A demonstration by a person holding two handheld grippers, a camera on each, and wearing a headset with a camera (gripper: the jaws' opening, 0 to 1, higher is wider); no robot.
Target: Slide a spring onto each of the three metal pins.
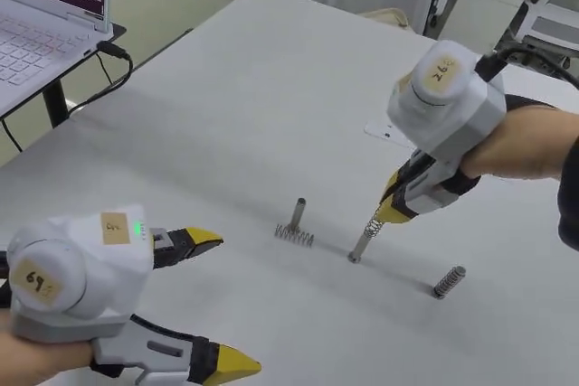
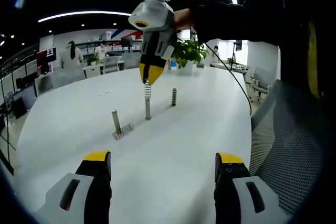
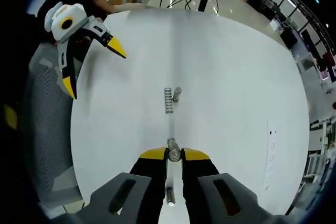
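Three metal pins stand on the white table (image 1: 226, 115). My right gripper (image 1: 389, 213) is shut on a spring (image 1: 374, 224), which is partly slid over the top of the middle pin (image 1: 361, 248). From the right gripper's own camera, that spring (image 3: 174, 150) is pinched between the yellow tips (image 3: 174, 155). The left pin (image 1: 297, 212) is bare, and a loose spring (image 1: 294, 235) lies flat at its base. The right pin (image 1: 449, 281) wears a spring. My left gripper (image 1: 222, 305) hovers open near the table's front edge, holding nothing (image 2: 163, 166).
An open laptop (image 1: 45, 6) sits on a side stand at the far left, its black cable (image 1: 116, 65) hanging by the table edge. A small white card (image 1: 384, 133) lies behind the right gripper. Chairs and cabinets stand beyond the table's far end.
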